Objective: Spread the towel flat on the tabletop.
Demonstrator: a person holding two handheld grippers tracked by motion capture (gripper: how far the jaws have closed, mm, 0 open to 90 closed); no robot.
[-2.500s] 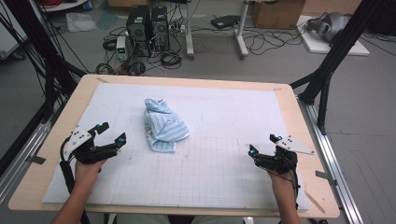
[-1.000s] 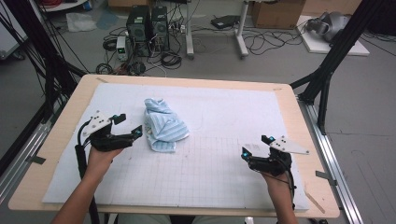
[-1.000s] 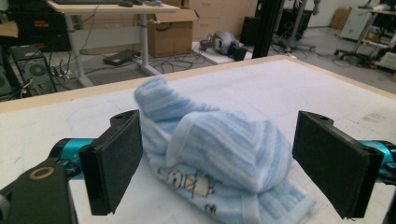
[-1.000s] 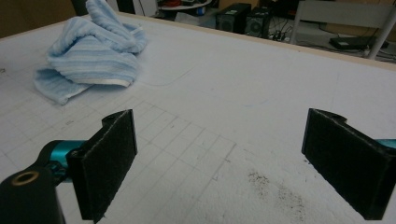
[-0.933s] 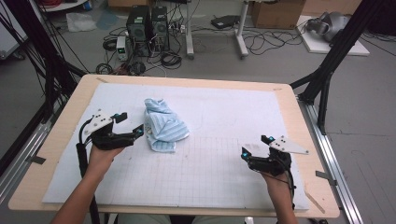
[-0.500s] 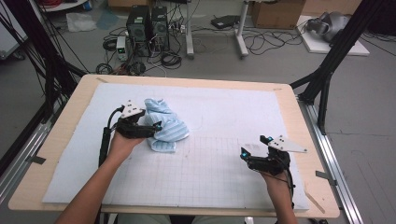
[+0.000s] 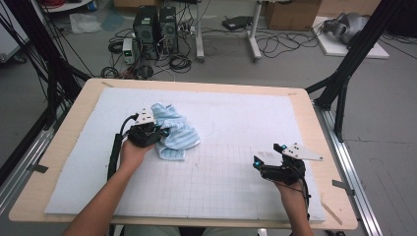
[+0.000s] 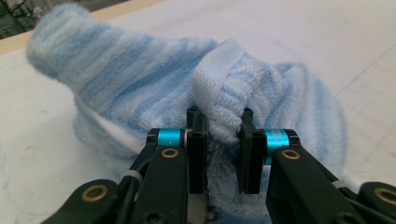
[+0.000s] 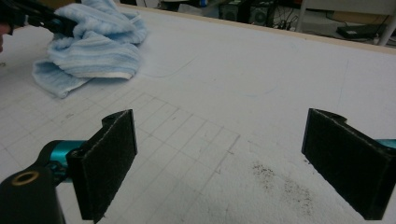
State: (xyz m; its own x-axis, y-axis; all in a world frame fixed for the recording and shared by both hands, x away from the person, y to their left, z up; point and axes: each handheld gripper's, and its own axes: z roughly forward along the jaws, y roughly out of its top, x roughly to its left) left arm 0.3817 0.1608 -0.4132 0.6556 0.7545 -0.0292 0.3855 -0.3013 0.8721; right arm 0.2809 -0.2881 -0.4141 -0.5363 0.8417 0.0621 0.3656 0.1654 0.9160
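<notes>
Hand-held gripper [image 8: 218, 135] pads half-buried in towel [image 8: 154, 88]

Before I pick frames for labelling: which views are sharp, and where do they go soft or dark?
High view: even light, slightly soft, no glare. Left gripper view: the towel fold pinched in the left gripper is crisp, while the towel's far end blurs. Right gripper view: the right gripper pads look dark and soft, the mat grid clear.
</notes>
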